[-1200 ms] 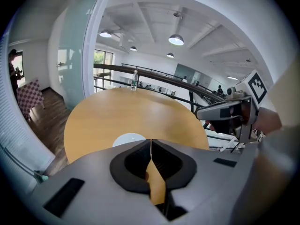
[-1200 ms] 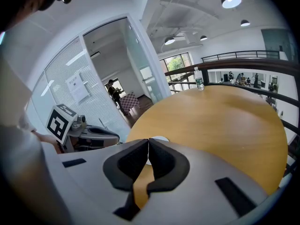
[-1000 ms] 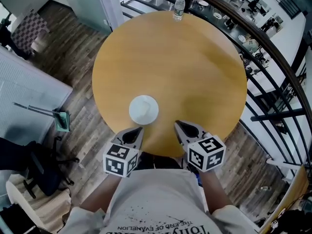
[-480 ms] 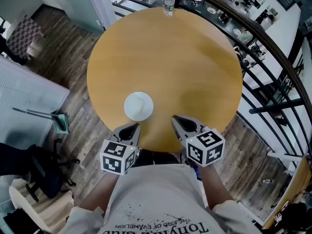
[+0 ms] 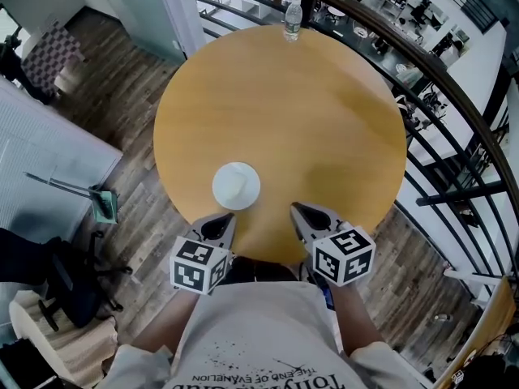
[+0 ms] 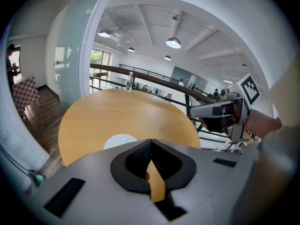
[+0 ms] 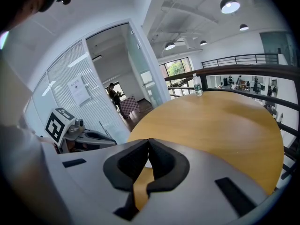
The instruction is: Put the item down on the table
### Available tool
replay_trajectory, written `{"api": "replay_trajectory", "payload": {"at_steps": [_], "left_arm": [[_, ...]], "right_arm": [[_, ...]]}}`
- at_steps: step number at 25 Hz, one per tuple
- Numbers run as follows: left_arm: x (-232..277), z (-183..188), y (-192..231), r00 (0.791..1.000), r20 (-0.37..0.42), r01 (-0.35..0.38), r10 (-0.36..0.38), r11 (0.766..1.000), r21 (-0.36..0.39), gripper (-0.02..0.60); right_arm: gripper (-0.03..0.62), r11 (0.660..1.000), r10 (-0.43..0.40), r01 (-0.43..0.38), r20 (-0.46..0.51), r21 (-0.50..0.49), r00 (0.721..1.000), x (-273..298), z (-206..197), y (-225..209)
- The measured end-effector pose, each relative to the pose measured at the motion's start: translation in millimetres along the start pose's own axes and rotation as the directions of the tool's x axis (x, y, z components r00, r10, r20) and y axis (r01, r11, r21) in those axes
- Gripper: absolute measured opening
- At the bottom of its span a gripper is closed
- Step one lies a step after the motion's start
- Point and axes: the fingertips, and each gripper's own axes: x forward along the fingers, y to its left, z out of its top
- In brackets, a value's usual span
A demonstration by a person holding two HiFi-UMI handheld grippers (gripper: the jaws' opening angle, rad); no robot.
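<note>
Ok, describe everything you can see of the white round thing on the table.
The white round item is plain, matte and circular; whether it is a lid, a dish or a cup seen from above cannot be told. It rests on the wooden table near the person's edge, left of the middle. Only the table touches it: the left gripper sits just short of it, jaws shut and empty.

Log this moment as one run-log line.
left tool: shut, empty | right tool: shut, empty | white round item: on table, just ahead of left tool | bottle: far table edge
</note>
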Motion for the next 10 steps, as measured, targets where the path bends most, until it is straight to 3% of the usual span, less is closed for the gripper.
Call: {"api": "replay_trajectory", "payload": {"at_steps": [10], "left_arm": [[-6.4, -5.5, 1.4, 1.000, -0.008, -0.018, 0.018, 1.000, -0.005, 0.023]], "right_arm": [[0.025, 1.000, 0.022, -0.022, -0.009, 0.003, 1.000, -0.7, -4.3, 5.6]]}}
